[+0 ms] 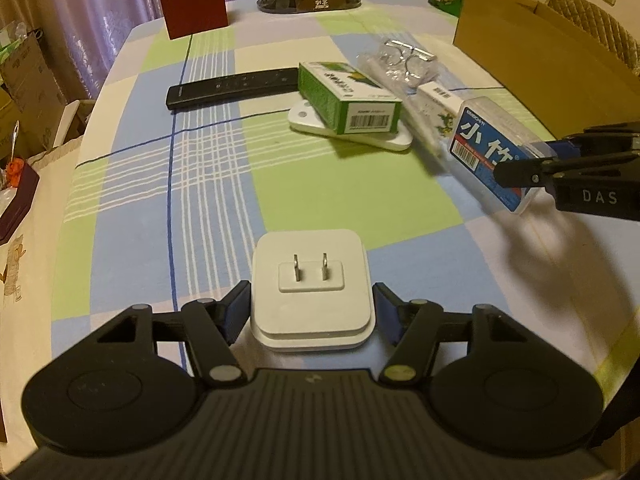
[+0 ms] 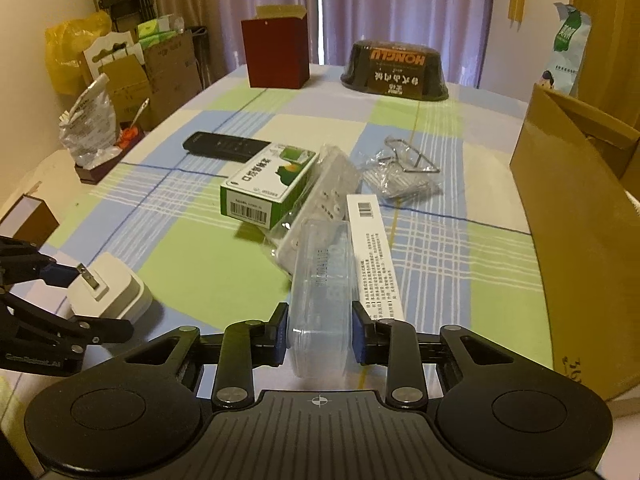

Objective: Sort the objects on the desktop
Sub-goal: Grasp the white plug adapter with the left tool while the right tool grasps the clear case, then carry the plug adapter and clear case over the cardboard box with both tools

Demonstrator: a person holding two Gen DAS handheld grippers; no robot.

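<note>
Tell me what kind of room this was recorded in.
Probably a home dining or living room: a table under a checked tablecloth, curtains behind it, cardboard boxes and bags along the wall.

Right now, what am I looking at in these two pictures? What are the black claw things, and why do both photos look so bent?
Each black claw is a two-finger gripper that a person holds, one in each hand. A wide-angle camera on each looks forward along its fingers, which bends the picture.

The left wrist view shows the left gripper around a white plug adapter, prongs up. The right wrist view shows the right gripper shut on a clear plastic case.

On the checked tablecloth lie a black remote, a green box, a long white box and a bag of metal clips. A cardboard box stands at the right.
</note>
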